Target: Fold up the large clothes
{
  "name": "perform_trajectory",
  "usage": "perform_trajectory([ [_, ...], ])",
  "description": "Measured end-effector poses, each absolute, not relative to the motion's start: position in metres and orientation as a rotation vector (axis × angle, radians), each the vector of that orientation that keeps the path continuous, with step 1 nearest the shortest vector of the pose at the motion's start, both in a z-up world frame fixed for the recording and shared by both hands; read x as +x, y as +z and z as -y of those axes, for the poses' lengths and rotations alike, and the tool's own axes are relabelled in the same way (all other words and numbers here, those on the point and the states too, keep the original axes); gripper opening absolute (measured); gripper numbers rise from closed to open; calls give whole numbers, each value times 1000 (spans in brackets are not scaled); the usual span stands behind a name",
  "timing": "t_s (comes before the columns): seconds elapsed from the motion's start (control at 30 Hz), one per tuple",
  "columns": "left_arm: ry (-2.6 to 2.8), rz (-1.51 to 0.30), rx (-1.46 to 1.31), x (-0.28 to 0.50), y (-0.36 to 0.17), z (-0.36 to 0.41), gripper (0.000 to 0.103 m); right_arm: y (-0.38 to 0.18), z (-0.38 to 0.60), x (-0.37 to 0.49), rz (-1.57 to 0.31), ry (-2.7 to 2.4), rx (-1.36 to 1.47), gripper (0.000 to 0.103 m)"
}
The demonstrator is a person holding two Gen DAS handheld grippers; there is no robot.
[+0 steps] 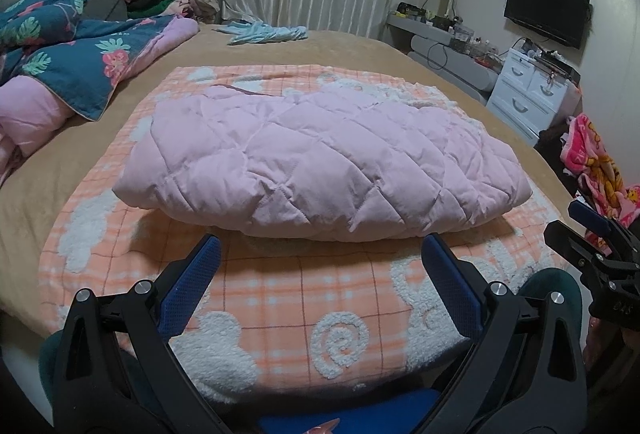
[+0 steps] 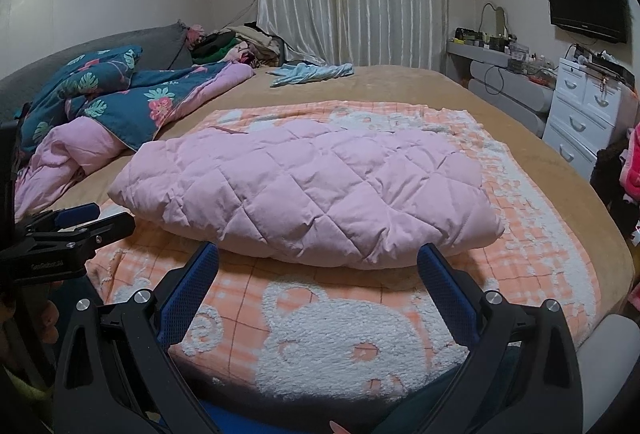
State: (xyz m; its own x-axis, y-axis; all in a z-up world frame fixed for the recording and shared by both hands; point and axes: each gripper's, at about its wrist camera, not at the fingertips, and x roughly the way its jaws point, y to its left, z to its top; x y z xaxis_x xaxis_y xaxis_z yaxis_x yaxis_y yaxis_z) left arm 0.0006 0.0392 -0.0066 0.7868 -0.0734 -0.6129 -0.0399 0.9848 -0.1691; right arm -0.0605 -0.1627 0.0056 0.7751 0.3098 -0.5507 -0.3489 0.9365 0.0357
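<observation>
From the left wrist view, the pink quilted coat (image 1: 320,162) lies already folded into a thick bundle on the orange checked blanket (image 1: 304,314) on the bed, so the folding looks nearly done and the next move, I would guess, is one more fold or simply tidying the near edge. The left gripper (image 1: 320,258) hovers just short of that edge, spread wide and holding nothing. From the right wrist view the right gripper (image 2: 318,264) sits the same way, wide apart, empty, near the coat's front edge without touching it.
</observation>
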Motion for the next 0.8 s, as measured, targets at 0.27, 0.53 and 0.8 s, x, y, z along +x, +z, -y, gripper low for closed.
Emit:
perform_trajectory([
  [0.27, -14, -665, -174, 0, -6, -40, 94, 6, 162, -62, -577, 353, -69, 99],
  [0.53, -6, -666, -175, 0, -5, -43, 94, 6, 162, -63, -575, 351, -68, 99],
  [0.8, -3, -665, -175, 0, -4, -44, 94, 6, 163, -63, -573, 351, -68, 99],
])
